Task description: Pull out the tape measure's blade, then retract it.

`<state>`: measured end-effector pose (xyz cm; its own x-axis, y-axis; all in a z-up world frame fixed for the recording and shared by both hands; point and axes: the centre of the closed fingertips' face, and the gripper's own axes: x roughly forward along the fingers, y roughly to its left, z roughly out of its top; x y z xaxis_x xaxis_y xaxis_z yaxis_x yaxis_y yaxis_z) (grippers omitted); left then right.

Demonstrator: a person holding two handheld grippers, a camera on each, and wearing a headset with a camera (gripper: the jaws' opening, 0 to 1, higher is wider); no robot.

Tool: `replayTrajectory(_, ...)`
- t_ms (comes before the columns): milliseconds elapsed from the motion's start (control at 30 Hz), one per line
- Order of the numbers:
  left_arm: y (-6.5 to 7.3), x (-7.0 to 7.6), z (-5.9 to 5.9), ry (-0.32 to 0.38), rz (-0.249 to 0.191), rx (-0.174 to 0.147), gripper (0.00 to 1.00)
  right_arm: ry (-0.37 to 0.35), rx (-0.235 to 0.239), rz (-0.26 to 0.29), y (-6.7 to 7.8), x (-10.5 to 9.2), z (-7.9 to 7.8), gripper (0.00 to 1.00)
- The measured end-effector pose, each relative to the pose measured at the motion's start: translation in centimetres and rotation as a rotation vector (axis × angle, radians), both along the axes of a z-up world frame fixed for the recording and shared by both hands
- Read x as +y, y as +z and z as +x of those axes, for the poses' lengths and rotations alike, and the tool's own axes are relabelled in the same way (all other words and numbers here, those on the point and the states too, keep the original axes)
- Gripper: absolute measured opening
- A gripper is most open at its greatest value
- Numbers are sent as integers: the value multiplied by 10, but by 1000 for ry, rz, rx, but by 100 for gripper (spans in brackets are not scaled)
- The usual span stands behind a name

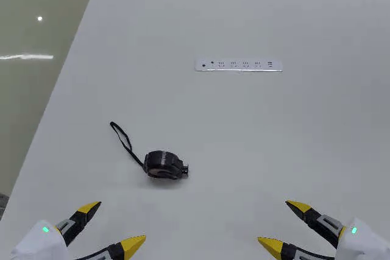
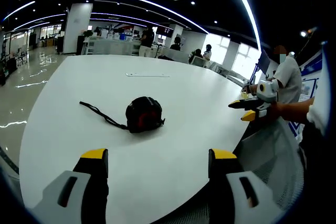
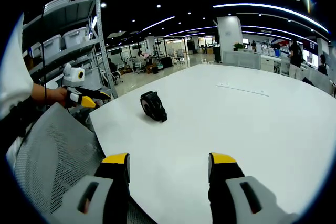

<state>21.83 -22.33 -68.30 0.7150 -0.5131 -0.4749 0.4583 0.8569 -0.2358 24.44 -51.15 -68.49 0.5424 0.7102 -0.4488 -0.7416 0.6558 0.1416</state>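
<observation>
Head view puts the tape measure [image 1: 164, 164] in front of you: a small black case lying on its side on the white tabletop [image 1: 274, 138]. It is closer to the near edge than the far one and left of the middle. A thin black strap [image 1: 124, 141] trails from the case toward the left edge. No length of blade is drawn out of the case.

Your left gripper [image 1: 113, 224] and right gripper [image 1: 281, 224] hover at the near edge, well apart from the case. Both have their yellow-tipped fingers spread and hold nothing.

Left gripper view meets the tape measure [image 2: 143, 114] low and head-on, so you see its rounded face, with the strap [image 2: 100, 113] running off to the left. That gripper's own fingers [image 2: 94, 155] stand wide apart. Your right gripper [image 2: 242, 109] comes in from the right, also spread.

Right gripper view shows the tape measure [image 3: 153, 106] from the other side, and your left gripper [image 3: 94, 99] beyond the tabletop's left edge.

Farther toward the far edge, near the middle, a flat white strip [image 1: 239, 66] with small dark marks lies on the tabletop.

Around it, a grey mesh chair [image 3: 58, 150] sits under your arms, metal shelving [image 3: 73, 35] holds bins, and a glossy floor [image 1: 36, 59] reflects the ceiling lights of an open office.
</observation>
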Motion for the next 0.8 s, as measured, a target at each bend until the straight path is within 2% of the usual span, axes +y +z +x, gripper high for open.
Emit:
replayTrajectory(100,-1,1,0,-12,22,-4,76,4,-1,5,1,1,1,60)
replayTrajectory(433,-3,3,3,-20,25,-8,77,41,-4,20,6,11,4,60)
replayTrajectory(800,-3,1,9,-41,25,-5,77,73,2,25,4,20,9,60)
